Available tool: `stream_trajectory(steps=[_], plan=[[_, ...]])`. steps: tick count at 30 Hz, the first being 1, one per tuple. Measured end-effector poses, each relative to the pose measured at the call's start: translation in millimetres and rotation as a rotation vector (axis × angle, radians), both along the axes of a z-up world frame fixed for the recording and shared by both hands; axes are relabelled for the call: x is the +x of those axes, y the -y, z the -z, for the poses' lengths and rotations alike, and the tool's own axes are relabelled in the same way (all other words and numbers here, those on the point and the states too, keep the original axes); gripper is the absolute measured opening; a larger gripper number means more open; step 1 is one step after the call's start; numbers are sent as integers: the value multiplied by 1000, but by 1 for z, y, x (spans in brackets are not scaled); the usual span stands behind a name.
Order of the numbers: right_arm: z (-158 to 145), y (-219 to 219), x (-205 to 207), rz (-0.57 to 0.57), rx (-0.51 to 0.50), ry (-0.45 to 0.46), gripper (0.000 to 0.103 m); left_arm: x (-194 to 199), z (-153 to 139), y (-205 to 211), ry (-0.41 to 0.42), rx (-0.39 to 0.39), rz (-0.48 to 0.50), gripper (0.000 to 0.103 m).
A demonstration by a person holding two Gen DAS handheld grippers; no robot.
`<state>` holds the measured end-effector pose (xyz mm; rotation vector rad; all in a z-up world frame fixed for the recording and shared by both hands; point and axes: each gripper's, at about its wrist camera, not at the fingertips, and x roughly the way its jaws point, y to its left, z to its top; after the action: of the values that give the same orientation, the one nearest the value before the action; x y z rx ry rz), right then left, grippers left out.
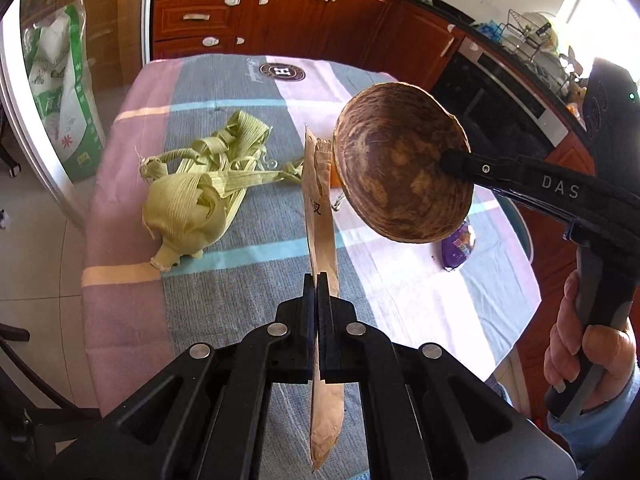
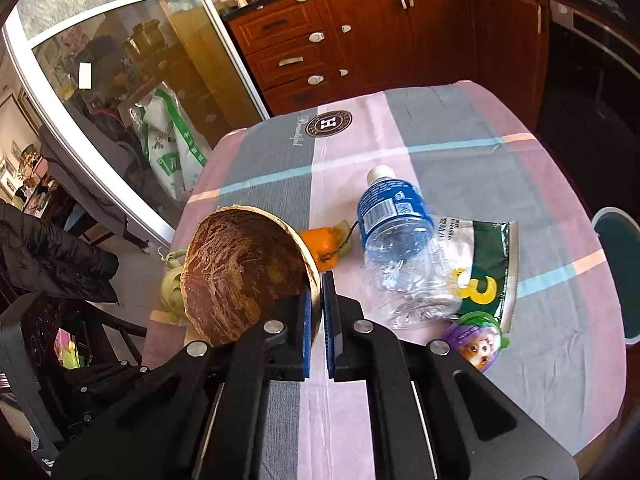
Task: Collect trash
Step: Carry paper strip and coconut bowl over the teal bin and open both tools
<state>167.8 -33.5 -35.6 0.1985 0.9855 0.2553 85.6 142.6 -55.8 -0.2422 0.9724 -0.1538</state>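
In the left wrist view, the left gripper (image 1: 316, 284) is clamped on a long brown paper wrapper (image 1: 320, 216), which runs edge-on between its two pads and sticks out both ahead of them and back beneath the gripper body. The wrapper hangs above a table covered by a striped cloth (image 1: 240, 280) in pink, grey and pale blue. On the cloth to the left lies a heap of green corn husks (image 1: 196, 188). To the right, the right gripper (image 1: 452, 166) reaches in from the side, its dark fingers pinching the rim of a brown coconut shell half (image 1: 400, 164) that is lifted clear of the cloth with its hollow facing the camera. A hand (image 1: 588, 344) grips that gripper's handle at the right edge. A small purple wrapper (image 1: 460, 246) lies on the cloth below the shell. In the right wrist view, the right gripper (image 2: 322, 292) holds the coconut shell half (image 2: 244, 272) by its rim, the thin wall squeezed between the blue pads, the bowl tilted to the left. Beyond it on the striped cloth (image 2: 460, 160) lie a piece of orange peel (image 2: 326, 246), a crushed clear plastic bottle (image 2: 400, 240) with a blue label and white cap, a green and white snack bag (image 2: 484, 264) partly under the bottle, and a round purple lid (image 2: 476, 340) with a cartoon picture. A green husk tip (image 2: 172, 284) peeks out behind the shell.
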Motion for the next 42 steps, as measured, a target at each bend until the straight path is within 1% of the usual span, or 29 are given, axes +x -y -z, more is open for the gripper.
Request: stream_trajectory(steps=[5,8,14,18,23,28,32,37,40,42], plan=[[-22,30,-9,39,18,46,5,-1,-28,19,51,17,26,2],[-34,52,-16,68,25,77,5,3,-45,40,80,29,60,2],[-54,103,-29,136,29,128,5,22,-66,97,121,62,159,2],[-64,144,-38,199,22,154,5,38,-76,142,137,66,238,2],[-73,207,-51,303,14,186,5,64,-81,198,124,57,334,2],[-71,272,-65,422,14,194,5,87,-81,259,101,67,422,2],[-65,319,-75,510,3,190,5,104,-72,311,62,70,493,2],[-49,369,-87,599,-13,159,5,126,-49,375,7,96,566,2],[-37,394,-91,640,-24,127,5,140,-30,407,-33,96,593,2],[-28,410,-93,662,-51,106,5,150,-17,425,-59,94,606,2]])
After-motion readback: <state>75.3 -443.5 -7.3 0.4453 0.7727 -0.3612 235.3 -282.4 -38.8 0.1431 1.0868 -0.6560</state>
